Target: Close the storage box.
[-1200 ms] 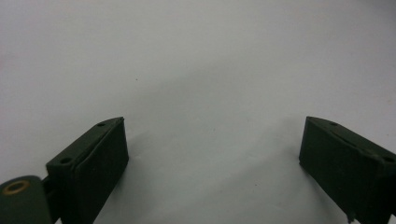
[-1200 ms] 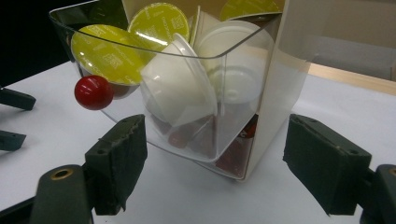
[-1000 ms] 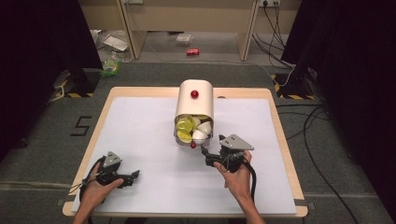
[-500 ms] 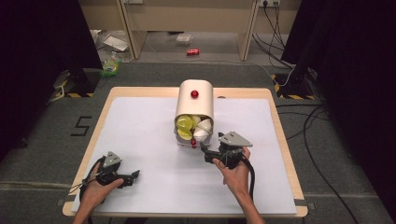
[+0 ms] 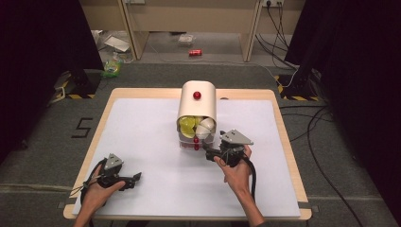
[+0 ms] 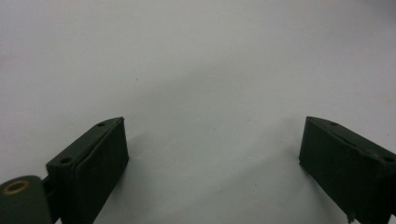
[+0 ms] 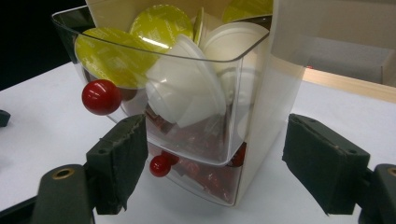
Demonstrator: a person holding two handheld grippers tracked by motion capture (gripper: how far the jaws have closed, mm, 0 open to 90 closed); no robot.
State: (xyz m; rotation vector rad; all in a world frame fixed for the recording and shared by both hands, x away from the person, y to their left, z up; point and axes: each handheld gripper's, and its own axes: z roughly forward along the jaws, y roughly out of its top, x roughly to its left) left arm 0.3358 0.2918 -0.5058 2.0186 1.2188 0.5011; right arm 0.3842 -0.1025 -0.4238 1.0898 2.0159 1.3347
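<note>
The yellow-green lids are showing faint print, but it is too blurry to read. They are sitting with white pods in the clear top drawer of the cream box, which is standing mid-table. The drawer is sticking out toward the person.

The right gripper is waiting just in front, its jaws wide apart and gripping nothing. The left gripper is resting near the table front edge, jaws apart too, with lots of bare white room around it.

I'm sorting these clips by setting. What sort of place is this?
Probably a lab or recording studio, not a home: a lone table on grey floor, black curtains at both sides, cables trailing across the floor, and yellow-black hazard tape on the stand feet.
</note>
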